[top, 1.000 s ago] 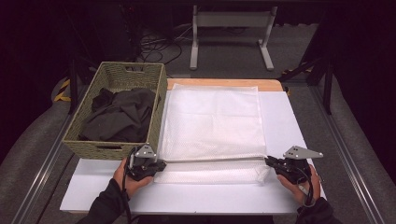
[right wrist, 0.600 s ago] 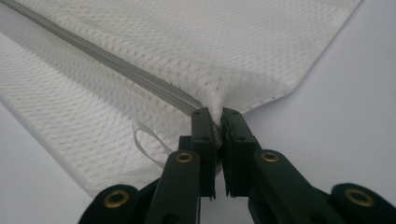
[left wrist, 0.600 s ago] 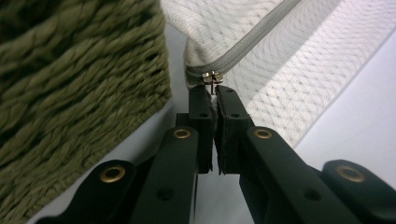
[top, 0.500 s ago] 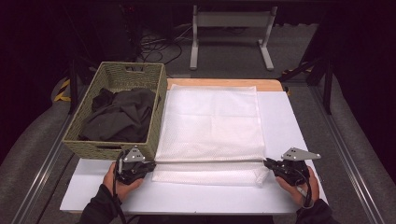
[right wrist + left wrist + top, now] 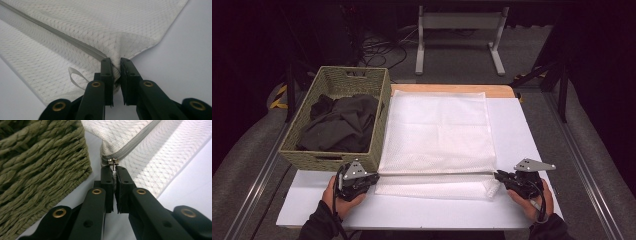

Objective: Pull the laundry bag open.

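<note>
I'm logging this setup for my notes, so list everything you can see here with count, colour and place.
mesh laundry bag: one, white, flat on the middle of the table, its grey zipper running along the near edge.
wicker basket: one, olive green, left of the bag.
dark clothing: a pile, black, inside the basket.
table: one, white top, wooden strip at the far edge.
metal stand: one, grey, on the floor behind the table.
left gripper: one, black, shut on the zipper pull at the bag's near left corner.
right gripper: one, black, pinching the bag's near right corner.
hands: two, dark sleeves, bottom edge.
</note>
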Demonstrator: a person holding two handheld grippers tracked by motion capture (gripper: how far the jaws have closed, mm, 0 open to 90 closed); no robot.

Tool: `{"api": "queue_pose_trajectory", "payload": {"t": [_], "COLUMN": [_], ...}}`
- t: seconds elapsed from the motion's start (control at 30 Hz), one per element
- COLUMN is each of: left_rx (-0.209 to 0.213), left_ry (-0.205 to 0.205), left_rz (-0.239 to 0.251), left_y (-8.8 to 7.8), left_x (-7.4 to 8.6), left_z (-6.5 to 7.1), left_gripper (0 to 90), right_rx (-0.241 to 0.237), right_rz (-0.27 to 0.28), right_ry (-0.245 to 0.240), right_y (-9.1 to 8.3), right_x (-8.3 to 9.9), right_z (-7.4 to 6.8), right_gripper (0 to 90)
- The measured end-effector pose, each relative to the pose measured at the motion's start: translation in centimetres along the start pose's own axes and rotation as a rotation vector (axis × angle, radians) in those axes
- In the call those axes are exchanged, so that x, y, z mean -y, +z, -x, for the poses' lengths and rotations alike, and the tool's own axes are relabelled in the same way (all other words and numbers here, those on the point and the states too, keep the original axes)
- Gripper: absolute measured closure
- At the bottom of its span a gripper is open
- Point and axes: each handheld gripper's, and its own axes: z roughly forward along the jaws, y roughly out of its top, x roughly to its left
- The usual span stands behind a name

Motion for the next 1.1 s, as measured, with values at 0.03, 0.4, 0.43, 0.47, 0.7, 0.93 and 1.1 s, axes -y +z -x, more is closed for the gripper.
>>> {"api": "queue_pose_trajectory", "payload": {"t": [0.03,0.4,0.43,0.47,0.7,0.93,1.1], "left_rx": [0.000,0.005,0.000,0.001,-0.006,-0.052,-0.068], "left_ry": [0.000,-0.001,0.002,0.002,-0.016,-0.012,-0.020], "left_rz": [0.000,0.040,0.045,0.053,0.093,0.108,0.104], "left_y": [0.0,-0.9,-1.0,-1.2,-2.7,-3.9,-4.1], "left_x": [0.0,0.4,0.4,0.5,1.4,2.7,3.3], "left_z": [0.0,-0.3,-0.3,-0.3,-0.4,0.0,0.2], "left_gripper": [85.6,79.3,78.4,78.3,70.1,53.9,37.4], "right_rx": [0.000,0.034,0.036,0.033,0.044,0.017,-0.059], "right_rz": [0.000,0.013,0.017,0.028,0.074,0.100,0.114], "right_ry": [0.000,-0.007,-0.007,-0.002,0.007,-0.101,-0.185], "right_y": [0.0,-0.4,-0.5,-0.7,-2.1,-2.8,-2.3], "right_x": [0.0,-0.1,-0.1,-0.1,-0.3,-2.2,-4.4], "right_z": [0.0,0.3,0.4,0.4,0.8,-0.7,-2.7], "right_gripper": [80.8,66.4,64.5,63.9,62.5,63.7,62.9]}}
